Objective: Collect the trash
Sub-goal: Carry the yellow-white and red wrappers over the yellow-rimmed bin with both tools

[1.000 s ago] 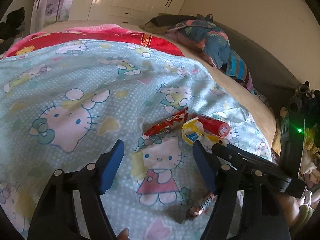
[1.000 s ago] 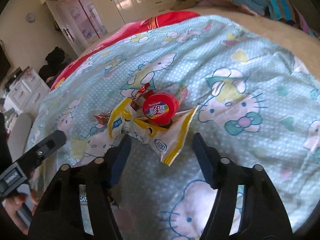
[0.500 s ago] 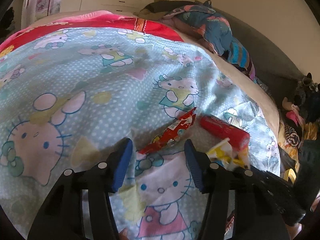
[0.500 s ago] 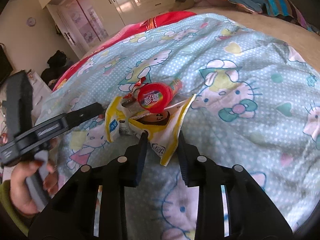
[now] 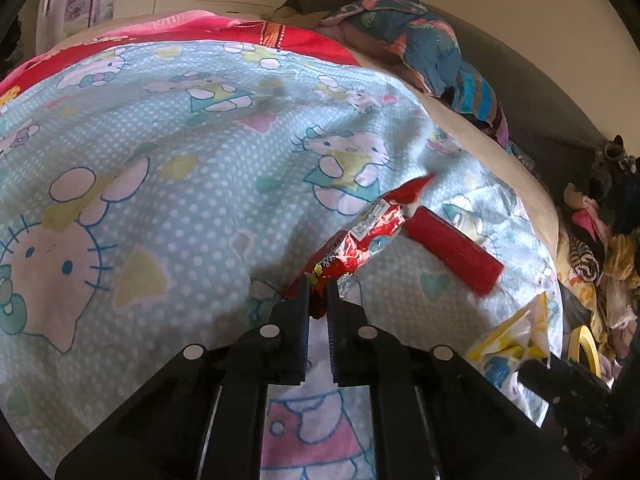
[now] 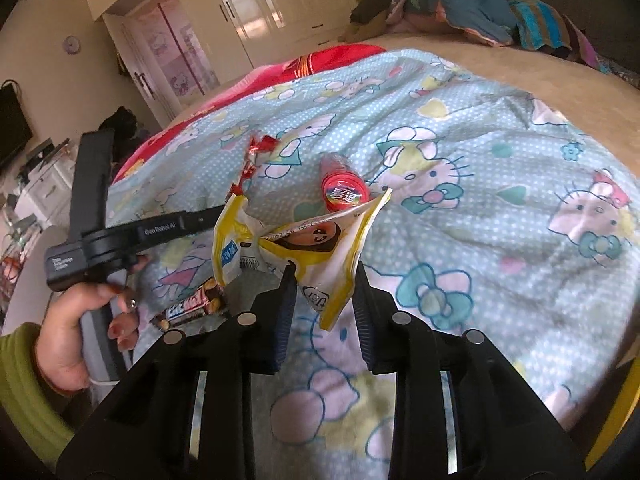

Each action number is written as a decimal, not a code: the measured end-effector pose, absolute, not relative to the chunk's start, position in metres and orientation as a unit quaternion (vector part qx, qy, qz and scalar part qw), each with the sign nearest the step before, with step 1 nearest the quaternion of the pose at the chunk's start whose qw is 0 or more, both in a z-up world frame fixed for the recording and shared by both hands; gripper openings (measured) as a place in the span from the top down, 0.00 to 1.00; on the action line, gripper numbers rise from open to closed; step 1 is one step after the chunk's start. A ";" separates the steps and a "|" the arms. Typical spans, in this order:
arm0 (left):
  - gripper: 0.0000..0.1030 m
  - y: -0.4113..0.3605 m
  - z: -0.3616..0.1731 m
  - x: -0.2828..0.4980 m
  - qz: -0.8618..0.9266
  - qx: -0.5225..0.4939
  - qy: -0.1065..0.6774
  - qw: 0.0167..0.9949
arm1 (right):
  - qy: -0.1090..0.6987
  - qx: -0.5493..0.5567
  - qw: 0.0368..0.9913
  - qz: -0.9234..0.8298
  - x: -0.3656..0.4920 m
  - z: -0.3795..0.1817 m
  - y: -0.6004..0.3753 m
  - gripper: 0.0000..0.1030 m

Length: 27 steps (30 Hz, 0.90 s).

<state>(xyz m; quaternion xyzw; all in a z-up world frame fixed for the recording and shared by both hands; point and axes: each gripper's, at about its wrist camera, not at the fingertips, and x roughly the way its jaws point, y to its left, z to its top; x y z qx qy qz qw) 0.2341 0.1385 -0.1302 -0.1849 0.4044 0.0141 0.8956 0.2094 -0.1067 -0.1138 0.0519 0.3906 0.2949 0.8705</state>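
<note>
The left gripper (image 5: 318, 292), angled down toward the bed (image 5: 180, 184), has just been closing; its fingers (image 5: 301, 320) pinch the near end of a red snack wrapper (image 5: 360, 240), which slants up and away from the tips. In the right wrist view a hand (image 6: 76, 332) in a green sleeve (image 6: 20, 392) grips this tool's handle at the left. The right gripper (image 6: 325, 280), also angled down, has its fingers (image 6: 285, 308) closed on the lower edge of a yellow-and-white bag (image 6: 296, 244), held off the blanket (image 6: 480, 220). A red tube (image 6: 343, 186) lies on the blanket just beyond the bag; a candy bar (image 6: 192, 306) lies near the bed's near edge, below the left tool. Open blanket extends to the right of the bag; bedding is heaped at the far right corner (image 6: 472, 12).
</note>
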 end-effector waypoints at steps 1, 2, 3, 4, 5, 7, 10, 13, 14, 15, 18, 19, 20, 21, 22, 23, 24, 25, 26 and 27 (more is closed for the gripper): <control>0.93 0.138 -0.130 0.232 0.013 -0.186 0.404 0.896 | 0.389 0.055 0.871 0.294 0.208 -0.113 -0.109 0.79; 0.93 0.137 -0.129 0.230 0.012 -0.188 0.401 0.896 | 0.386 0.060 0.873 0.292 0.206 -0.111 -0.112 0.79; 0.93 0.136 -0.127 0.227 0.010 -0.190 0.399 0.897 | 0.383 0.065 0.874 0.291 0.203 -0.109 -0.116 0.79; 0.93 0.135 -0.126 0.224 0.009 -0.192 0.397 0.897 | 0.381 0.067 0.875 0.291 0.200 -0.107 -0.119 0.79; 0.93 0.134 -0.124 0.221 0.006 -0.194 0.394 0.899 | 0.376 0.069 0.877 0.290 0.198 -0.105 -0.122 0.79; 0.93 0.131 -0.120 0.215 0.003 -0.195 0.388 0.901 | 0.371 0.073 0.879 0.291 0.193 -0.101 -0.128 0.79; 0.93 0.127 -0.111 0.205 -0.005 -0.203 0.374 0.905 | 0.360 0.084 0.884 0.287 0.187 -0.092 -0.140 0.79; 0.93 0.119 -0.102 0.195 -0.012 -0.204 0.364 0.909 | 0.353 0.094 0.887 0.283 0.181 -0.086 -0.150 0.79; 0.93 0.116 -0.098 0.193 -0.015 -0.203 0.360 0.910 | 0.349 0.098 0.889 0.280 0.179 -0.083 -0.155 0.79; 0.93 0.113 -0.095 0.191 -0.018 -0.202 0.357 0.912 | 0.346 0.099 0.890 0.278 0.178 -0.081 -0.159 0.79; 0.93 0.102 -0.082 0.186 -0.032 -0.197 0.347 0.916 | 0.338 0.106 0.895 0.270 0.173 -0.075 -0.172 0.79; 0.93 0.098 -0.077 0.184 -0.038 -0.195 0.344 0.918 | 0.335 0.108 0.897 0.267 0.172 -0.074 -0.176 0.79; 0.93 0.092 -0.071 0.181 -0.046 -0.191 0.340 0.920 | 0.333 0.109 0.898 0.264 0.170 -0.072 -0.179 0.79; 0.93 0.089 -0.068 0.180 -0.049 -0.188 0.337 0.921 | 0.332 0.110 0.900 0.261 0.169 -0.071 -0.183 0.79; 0.93 0.083 -0.062 0.178 -0.056 -0.183 0.333 0.923 | 0.330 0.112 0.901 0.257 0.168 -0.070 -0.188 0.79; 0.93 0.079 -0.059 0.176 -0.060 -0.181 0.330 0.924 | 0.329 0.115 0.902 0.254 0.168 -0.068 -0.192 0.79; 0.93 0.074 -0.055 0.175 -0.065 -0.178 0.328 0.925 | 0.328 0.116 0.903 0.252 0.166 -0.068 -0.194 0.79; 0.93 0.069 -0.051 0.173 -0.071 -0.175 0.325 0.927 | 0.327 0.117 0.904 0.250 0.164 -0.067 -0.197 0.79; 0.93 0.065 -0.048 0.172 -0.076 -0.172 0.324 0.927 | 0.325 0.119 0.906 0.246 0.163 -0.066 -0.202 0.79; 0.93 0.059 -0.043 0.170 -0.083 -0.169 0.321 0.928 | 0.323 0.121 0.907 0.243 0.162 -0.065 -0.205 0.79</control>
